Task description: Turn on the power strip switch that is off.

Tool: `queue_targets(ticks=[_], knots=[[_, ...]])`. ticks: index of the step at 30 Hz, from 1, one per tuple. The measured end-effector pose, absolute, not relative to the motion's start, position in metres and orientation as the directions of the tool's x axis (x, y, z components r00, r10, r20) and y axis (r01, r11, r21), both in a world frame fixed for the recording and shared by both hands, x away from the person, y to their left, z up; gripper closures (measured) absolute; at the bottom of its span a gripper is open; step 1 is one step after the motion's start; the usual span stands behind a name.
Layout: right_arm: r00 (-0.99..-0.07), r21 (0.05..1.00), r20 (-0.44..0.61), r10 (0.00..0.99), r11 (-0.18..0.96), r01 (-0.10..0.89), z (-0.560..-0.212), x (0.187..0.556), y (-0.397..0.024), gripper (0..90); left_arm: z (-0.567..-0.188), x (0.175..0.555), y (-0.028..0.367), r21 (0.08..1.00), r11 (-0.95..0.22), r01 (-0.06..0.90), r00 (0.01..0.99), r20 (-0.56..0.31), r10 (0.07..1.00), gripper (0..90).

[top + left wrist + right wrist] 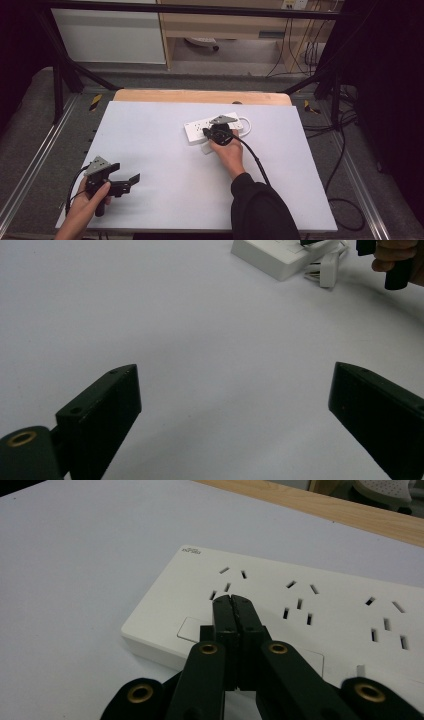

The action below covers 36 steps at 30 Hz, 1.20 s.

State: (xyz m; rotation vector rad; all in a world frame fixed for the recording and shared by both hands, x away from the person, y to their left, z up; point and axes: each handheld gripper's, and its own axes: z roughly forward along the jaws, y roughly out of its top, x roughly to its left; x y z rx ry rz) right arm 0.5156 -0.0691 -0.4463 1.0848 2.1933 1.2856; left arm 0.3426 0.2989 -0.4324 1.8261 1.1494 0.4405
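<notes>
Power strip (pixel 212 128) lies flat on the white table (pixel 160 165), far-centre, its cord looped at the right end. A small white plug adapter (pixel 328 270) rests on the table just beside the strip's near edge.

Right tool (pixel 233 602): jaws pressed together, nothing between them, tips poised over the strip's end, near the first socket group and just past the square switch (pixel 190 629). Cannot tell whether the tips touch the plastic.

Left tool (pixel 131 179): jaws spread wide, empty, held low over bare table at the near-left, well apart from the strip.

Step in hand, as I read it: right tool going for the switch or the first socket; left idle.

Next move likely calls for a short, straight press down with the closed tips; the strip is unbraced and could skid or tip, so the left tool may need to come across and steady it
</notes>
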Motion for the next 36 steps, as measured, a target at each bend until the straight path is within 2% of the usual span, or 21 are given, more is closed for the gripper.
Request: queue_targets(ticks=[13, 20, 25, 31, 36], knots=[[-0.644, 0.849, 0.033, 0.764, 0.319, 0.421, -0.447, 0.515, -0.066, 90.0, -0.432, 0.343, 0.299, 0.836, -0.155, 0.527, 0.503, -0.159, 0.85, 6.8], [-0.625, 0.859, 0.062, 0.778, 0.278, 0.431, -0.441, 0.515, -0.072, 90.0, -0.432, 0.343, 0.3, 0.837, -0.154, 0.526, 0.502, -0.159, 0.85, 6.8], [-0.628, 0.864, 0.09, 0.773, 0.252, 0.435, -0.432, 0.513, -0.074, 73.8, -0.432, 0.343, 0.299, 0.837, -0.155, 0.525, 0.503, -0.158, 0.85, 6.8], [-0.61, 0.852, 0.116, 0.784, 0.236, 0.467, -0.42, 0.51, -0.081, 42.8, -0.433, 0.343, 0.298, 0.836, -0.163, 0.525, 0.504, -0.151, 0.85, 6.8], [-0.584, 0.845, 0.116, 0.803, 0.229, 0.484, -0.408, 0.508, -0.089, 24.3, -0.433, 0.343, 0.299, 0.835, -0.16, 0.527, 0.499, -0.151, 0.854, 6.8]])
